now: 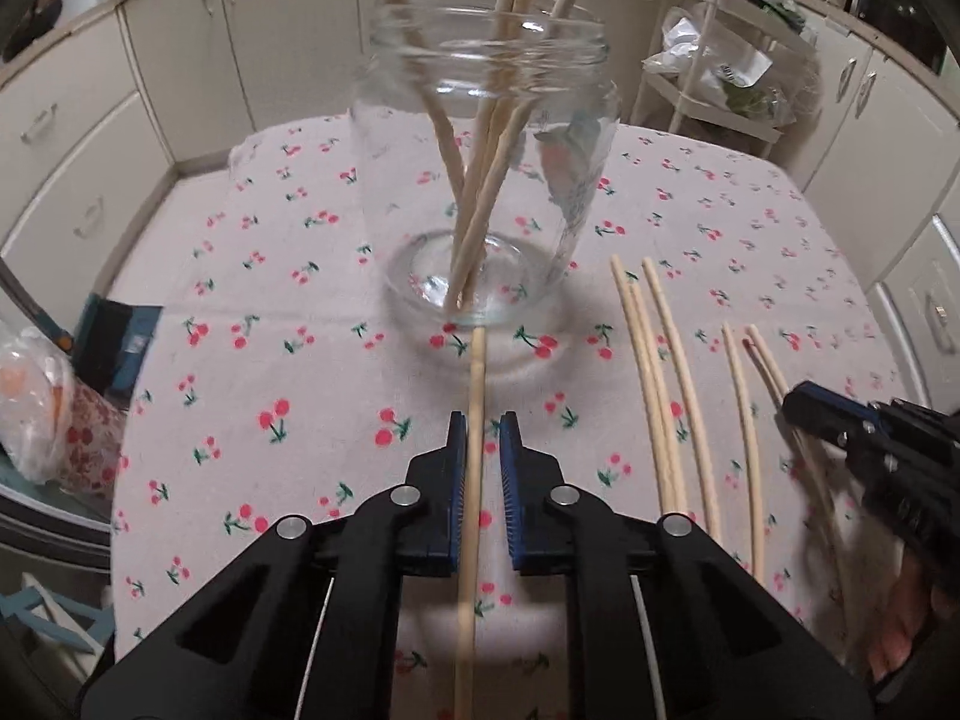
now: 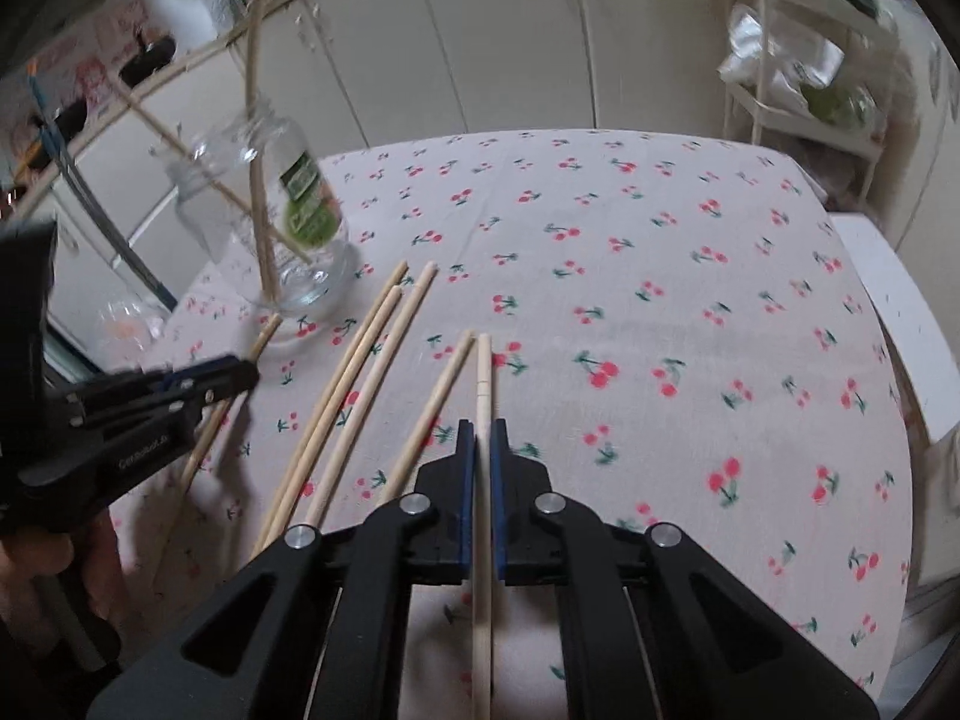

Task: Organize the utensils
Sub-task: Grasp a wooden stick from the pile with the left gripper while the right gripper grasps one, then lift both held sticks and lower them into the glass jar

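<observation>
Both grippers hold one wooden chopstick each: the left gripper (image 1: 483, 420) has its blue pads narrowed around a chopstick (image 1: 474, 396) whose tip lies at the foot of the glass jar (image 1: 489, 180), and the right gripper (image 2: 481, 427) pinches another chopstick (image 2: 483, 378) flat on the cherry-print tablecloth (image 2: 660, 300). Between them five loose chopsticks (image 1: 672, 396) lie on the cloth, while several more stand in the jar. Its green label (image 2: 306, 198) is too blurred to read.
</observation>
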